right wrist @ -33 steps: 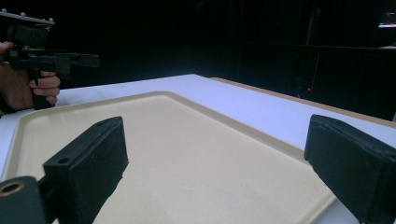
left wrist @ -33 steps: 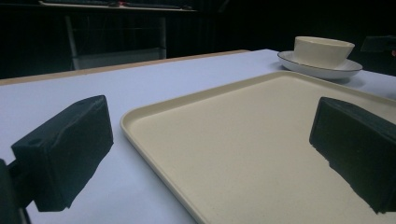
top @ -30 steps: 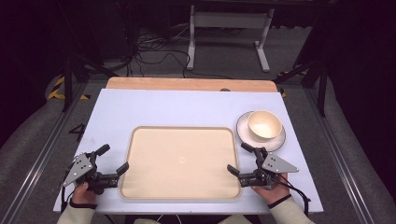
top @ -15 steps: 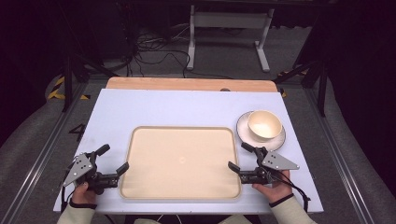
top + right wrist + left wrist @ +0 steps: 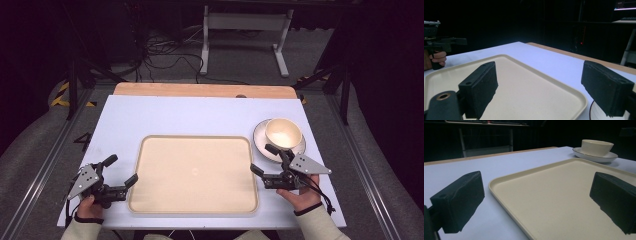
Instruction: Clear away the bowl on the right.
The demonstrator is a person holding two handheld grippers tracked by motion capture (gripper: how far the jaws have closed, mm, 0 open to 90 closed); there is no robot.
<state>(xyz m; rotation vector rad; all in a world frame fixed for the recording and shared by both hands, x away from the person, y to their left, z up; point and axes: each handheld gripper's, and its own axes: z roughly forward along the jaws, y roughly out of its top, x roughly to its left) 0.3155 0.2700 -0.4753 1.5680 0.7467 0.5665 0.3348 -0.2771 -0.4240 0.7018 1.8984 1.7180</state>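
Nearest the person, the left gripper sits low at the left short edge of the flat beige plastic tray, its jaws spread wide, one outside the rim and one over the tray floor. The right gripper mirrors it at the tray's right edge, jaws likewise spread apart and gripping nothing; from its own camera the tray's rounded corner lies between the two black jaws. The tray rests flat and bare in the middle of the pale lilac tabletop. Just beyond the right gripper, a cream ceramic bowl stands on a dark-rimmed white saucer, close beside the tray's far right corner. Judging by this, the approach is the step in hand: next, each gripper likely needs to close on something, either the tray rim or, for the right, the bowl
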